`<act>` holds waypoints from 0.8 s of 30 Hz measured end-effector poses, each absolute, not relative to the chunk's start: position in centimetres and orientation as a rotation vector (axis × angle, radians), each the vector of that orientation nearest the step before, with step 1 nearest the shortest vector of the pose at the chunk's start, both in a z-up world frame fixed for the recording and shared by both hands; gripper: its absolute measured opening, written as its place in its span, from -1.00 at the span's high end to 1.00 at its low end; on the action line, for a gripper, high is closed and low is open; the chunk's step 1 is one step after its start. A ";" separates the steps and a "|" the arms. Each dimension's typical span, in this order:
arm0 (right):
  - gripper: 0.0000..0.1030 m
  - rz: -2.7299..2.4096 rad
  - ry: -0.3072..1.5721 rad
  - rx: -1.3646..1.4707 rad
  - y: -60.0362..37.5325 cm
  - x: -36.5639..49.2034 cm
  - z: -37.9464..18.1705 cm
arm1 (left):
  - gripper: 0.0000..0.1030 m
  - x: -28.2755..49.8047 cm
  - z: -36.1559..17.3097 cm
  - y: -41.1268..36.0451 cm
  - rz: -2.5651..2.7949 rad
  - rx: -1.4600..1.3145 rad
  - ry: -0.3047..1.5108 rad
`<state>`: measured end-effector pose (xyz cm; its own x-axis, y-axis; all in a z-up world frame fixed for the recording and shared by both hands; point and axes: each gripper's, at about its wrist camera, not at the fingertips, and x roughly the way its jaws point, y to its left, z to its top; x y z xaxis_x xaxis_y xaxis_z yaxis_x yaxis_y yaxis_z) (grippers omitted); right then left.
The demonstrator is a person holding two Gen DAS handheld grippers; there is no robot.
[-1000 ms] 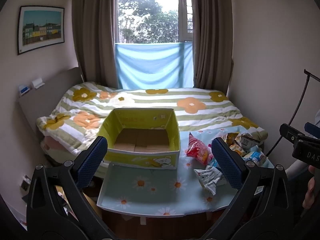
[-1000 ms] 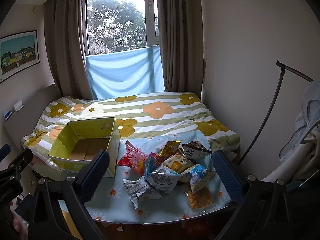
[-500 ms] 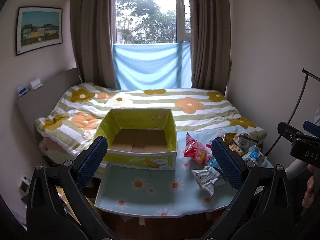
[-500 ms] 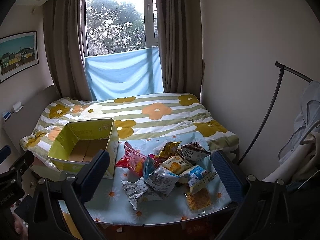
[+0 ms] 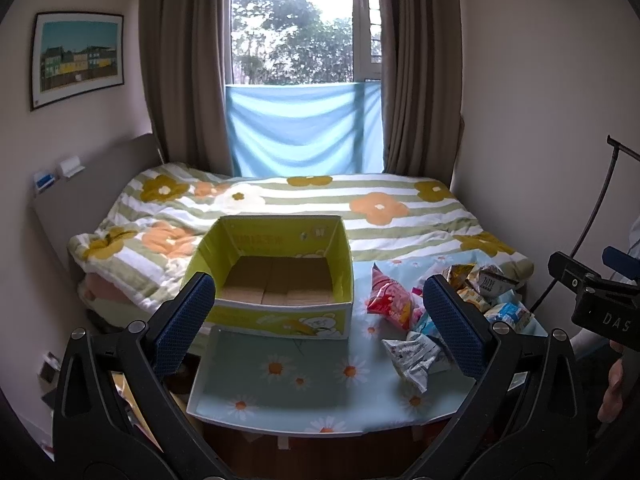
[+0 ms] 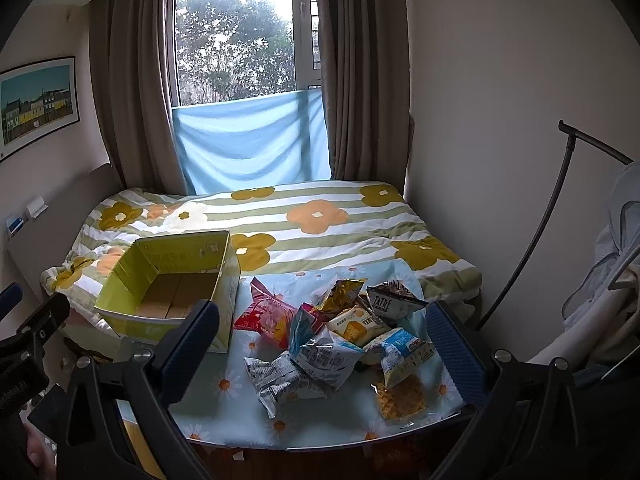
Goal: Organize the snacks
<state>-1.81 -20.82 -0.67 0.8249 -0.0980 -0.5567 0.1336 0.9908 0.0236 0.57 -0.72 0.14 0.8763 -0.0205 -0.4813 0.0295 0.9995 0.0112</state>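
An open yellow-green cardboard box stands empty on the left of a small table with a daisy-print cloth; it also shows in the right wrist view. A heap of several snack bags lies to its right, with a red bag nearest the box and a silver bag in front. My left gripper is open and empty, held back in front of the box. My right gripper is open and empty, held back in front of the heap.
A bed with a striped flower quilt lies right behind the table. A curtained window is at the back. A black curved stand and hanging clothes are at the right. The table's front edge is close to me.
Both grippers have drifted slightly towards the table and to the right, so the box and snacks sit a little further left in view. Both stay open and empty.
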 end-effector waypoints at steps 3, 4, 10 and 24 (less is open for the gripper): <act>-0.99 -0.117 0.592 0.067 -20.8 -1.6 -0.8 | -0.99 0.8 0.1 -0.6 -0.027 0.015 0.508; -0.99 -0.117 0.592 0.066 -20.8 -1.6 -0.8 | -0.99 0.8 0.1 -0.6 -0.026 0.016 0.508; -0.99 -0.117 0.593 0.066 -20.6 -1.6 -0.8 | -0.99 1.0 -0.2 -0.5 -0.024 0.016 0.509; -0.99 -0.111 0.596 0.065 -20.4 -1.4 -0.9 | -0.99 1.2 -0.4 -0.7 -0.024 0.015 0.513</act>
